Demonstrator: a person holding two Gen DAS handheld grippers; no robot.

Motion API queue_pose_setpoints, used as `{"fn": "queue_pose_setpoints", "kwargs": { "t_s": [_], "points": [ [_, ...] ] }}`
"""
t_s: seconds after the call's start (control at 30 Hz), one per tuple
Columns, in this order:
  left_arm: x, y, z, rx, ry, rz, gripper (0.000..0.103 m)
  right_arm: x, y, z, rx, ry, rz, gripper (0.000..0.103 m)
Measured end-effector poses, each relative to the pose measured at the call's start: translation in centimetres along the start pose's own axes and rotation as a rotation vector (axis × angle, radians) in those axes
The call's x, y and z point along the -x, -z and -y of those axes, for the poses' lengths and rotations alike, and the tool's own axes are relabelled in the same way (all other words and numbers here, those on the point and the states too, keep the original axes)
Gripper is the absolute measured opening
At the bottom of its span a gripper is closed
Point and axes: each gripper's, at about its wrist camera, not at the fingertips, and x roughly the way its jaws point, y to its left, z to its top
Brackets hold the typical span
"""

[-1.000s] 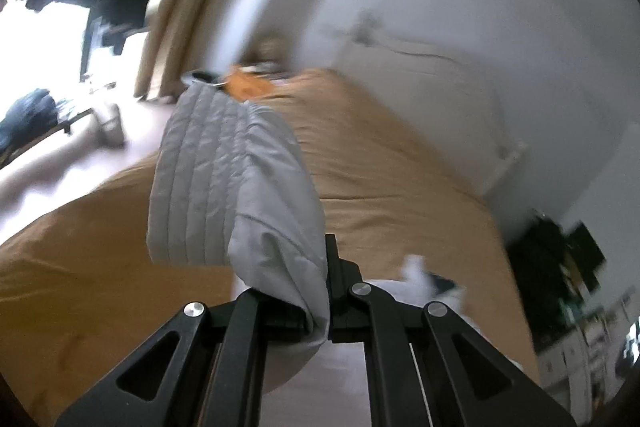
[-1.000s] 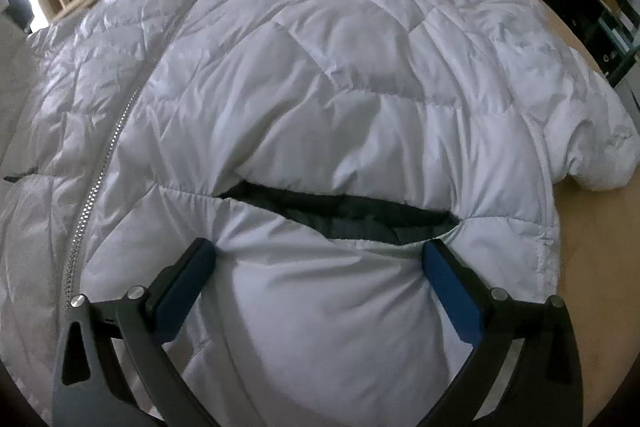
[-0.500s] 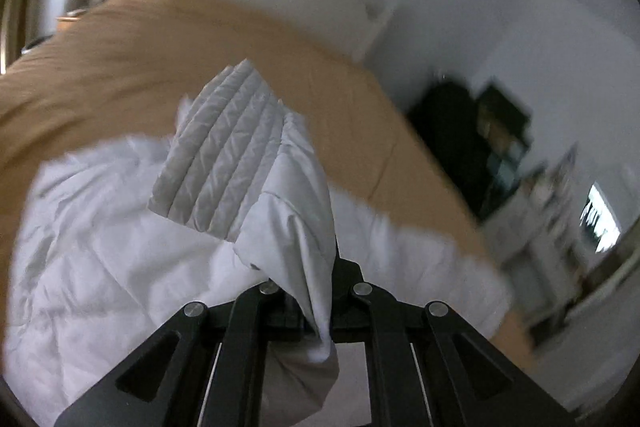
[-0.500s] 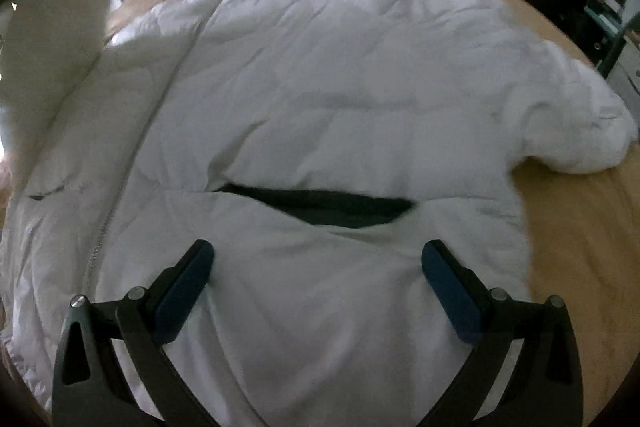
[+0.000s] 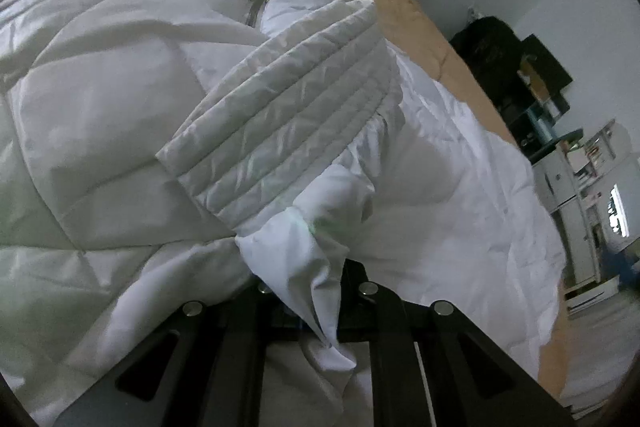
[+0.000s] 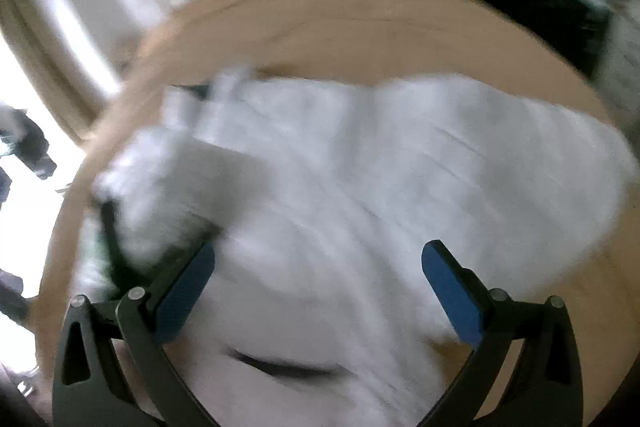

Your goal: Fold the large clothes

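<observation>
**Sleeve carried over the jacket body**

Left gripper point(image 5: 320, 291) pinched nearly shut on the sleeve point(image 5: 304, 247), ribbed cuff point(image 5: 280, 119) mid-frame over the white puffer jacket point(image 5: 100, 107), spread on the tan bedspread point(image 5: 420, 27), apparently for folding inward. Right gripper point(image 6: 318, 279) wide open, empty, above the jacket.

Both wrist views look steeply down at the bed point(image 5: 424, 27). The left sits close over the white jacket point(image 5: 100, 99); the right is higher and blurred. Both share this jacket.
</observation>
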Motion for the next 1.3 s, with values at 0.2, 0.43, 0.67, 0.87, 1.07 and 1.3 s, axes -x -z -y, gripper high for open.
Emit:
{"fn": "queue_pose_setpoints", "kwargs": {
  "t_s": [0.2, 0.43, 0.67, 0.87, 1.07, 1.3],
  "points": [
    [2.1, 1.6, -0.1, 0.016, 0.058, -0.007, 0.01, -11.3, -8.0, -9.1, 0.155, -0.024, -0.29, 0.101],
    [3.4, 1.8, -1.1, -0.006, 0.081, -0.086, 0.011, -20.4, -7.2, -12.9, 0.148, 0.032, -0.549, 0.053],
    [13.0, -0.4, -4.7, 0.033, 0.039, -0.054, 0.05, -19.0, -6.6, -6.8, 0.101, 0.056, -0.562, 0.036],
    [18.6, -2.4, -11.2, 0.01, -0.275, 0.109, 0.072, -17.6, -6.6, -3.7, 0.056, 0.039, -0.527, 0.035],
    [12.6, -0.6, -14.3, -0.08, -0.385, -0.009, 0.073, -15.1, -6.1, -2.0, 0.078, 0.099, -0.459, 0.043],
    [11.1, -1.0, -15.1, -0.111, -0.438, -0.009, 0.079, -6.4, -6.7, -3.7, 0.236, 0.356, -0.164, 0.049]
  ]
}}
